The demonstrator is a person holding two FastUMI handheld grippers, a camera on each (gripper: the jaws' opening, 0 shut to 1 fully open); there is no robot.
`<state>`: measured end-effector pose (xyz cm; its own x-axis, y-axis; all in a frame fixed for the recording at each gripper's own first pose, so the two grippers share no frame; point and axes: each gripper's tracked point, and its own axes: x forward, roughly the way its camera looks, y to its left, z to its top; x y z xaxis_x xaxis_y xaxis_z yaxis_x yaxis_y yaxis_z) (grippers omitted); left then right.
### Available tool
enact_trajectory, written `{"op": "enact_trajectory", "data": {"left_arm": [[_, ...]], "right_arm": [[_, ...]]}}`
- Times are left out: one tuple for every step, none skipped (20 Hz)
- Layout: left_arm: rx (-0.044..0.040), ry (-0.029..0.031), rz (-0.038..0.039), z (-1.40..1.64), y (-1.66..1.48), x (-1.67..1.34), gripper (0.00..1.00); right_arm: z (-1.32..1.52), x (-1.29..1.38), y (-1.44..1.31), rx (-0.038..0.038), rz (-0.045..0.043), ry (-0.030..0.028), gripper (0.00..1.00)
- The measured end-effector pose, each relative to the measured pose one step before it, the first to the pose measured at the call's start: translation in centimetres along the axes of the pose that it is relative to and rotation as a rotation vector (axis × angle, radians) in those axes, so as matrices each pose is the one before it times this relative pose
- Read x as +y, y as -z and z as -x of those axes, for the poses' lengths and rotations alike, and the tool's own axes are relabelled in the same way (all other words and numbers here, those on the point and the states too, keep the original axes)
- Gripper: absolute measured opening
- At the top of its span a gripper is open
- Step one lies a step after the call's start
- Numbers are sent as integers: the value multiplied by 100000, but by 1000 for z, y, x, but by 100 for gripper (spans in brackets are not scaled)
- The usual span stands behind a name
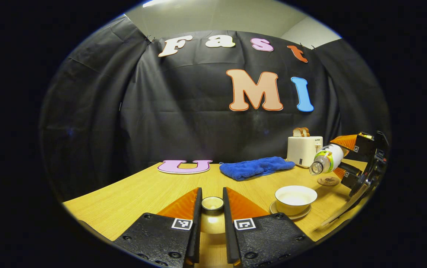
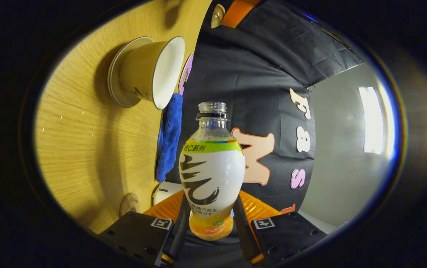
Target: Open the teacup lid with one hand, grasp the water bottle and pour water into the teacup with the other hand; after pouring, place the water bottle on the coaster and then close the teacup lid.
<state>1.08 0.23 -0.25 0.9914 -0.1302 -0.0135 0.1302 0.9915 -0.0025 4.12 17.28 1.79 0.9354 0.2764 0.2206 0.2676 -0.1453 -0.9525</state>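
Note:
My left gripper (image 1: 212, 193) is shut on the teacup lid (image 1: 212, 204), held low over the table's front. The white teacup (image 1: 295, 197) stands uncovered on its saucer (image 1: 273, 209) to the right. Above and right of the cup, my right gripper (image 1: 344, 164) is shut on the water bottle (image 1: 327, 158), which is tipped with its uncapped mouth pointing down-left toward the cup. In the right gripper view the bottle (image 2: 212, 175) sits between the fingers, with the teacup (image 2: 150, 72) ahead to the left. The round coaster (image 1: 328, 181) (image 2: 128, 204) lies bare beside the cup.
A blue towel (image 1: 256, 167) lies at the back of the wooden table (image 1: 131, 193). A white toaster (image 1: 304, 150) holding bread stands at the back right, behind the bottle. The left gripper (image 2: 232, 11) with the lid shows at the top of the right gripper view.

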Motion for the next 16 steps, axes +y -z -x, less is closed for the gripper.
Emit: {"op": "enact_trajectory", "data": {"left_arm": [[-49, -12, 17, 25, -35, 18, 26], [23, 12, 18, -1, 33, 46, 26], [52, -11, -16, -65, -10, -29, 26], [-51, -1, 36, 95, 22, -15, 26], [62, -3, -14, -31, -29, -5, 26], [-53, -12, 4, -23, 21, -45, 25], [32, 8, -14, -24, -24, 21, 26], [-3, -7, -16, 41, -38, 64, 26], [-25, 0, -10, 35, 4, -4, 26], [30, -4, -12, -65, 75, -44, 26], [-32, -6, 12, 14, -67, 8, 26], [26, 20, -14, 49, 12, 35, 26], [1, -17, 1, -11, -15, 31, 26], [15, -49, 5, 40, 39, -20, 26], [36, -37, 29, -12, -39, -21, 26], [-10, -54, 24, -53, -29, 51, 26]], "right_arm": [[-38, -82, -114, -745, 1547, 600, 63], [95, -28, -79, -638, 1781, 821, 63], [41, -130, -97, -626, 1849, 952, 63], [-15, -79, -79, -531, 1684, 1025, 63], [119, -35, -34, -188, 1190, 857, 63], [-69, -81, 26, 8, 1143, 862, 63], [13, -110, -89, -222, 1602, 1130, 63], [-89, -186, -141, -592, 2328, 1804, 63], [17, -143, -116, -623, 2486, 2088, 63], [103, -5, -101, -463, 1925, 1436, 63], [41, 93, -62, -323, 866, 392, 63], [107, -89, -73, -124, 69, -94, 63], [-14, -28, 1, 32, -36, -117, 63], [-52, -38, 20, -120, 484, 278, 63], [-22, -118, -1, -114, 861, 720, 63], [-75, 16, -5, -426, 1130, 546, 63]]}}
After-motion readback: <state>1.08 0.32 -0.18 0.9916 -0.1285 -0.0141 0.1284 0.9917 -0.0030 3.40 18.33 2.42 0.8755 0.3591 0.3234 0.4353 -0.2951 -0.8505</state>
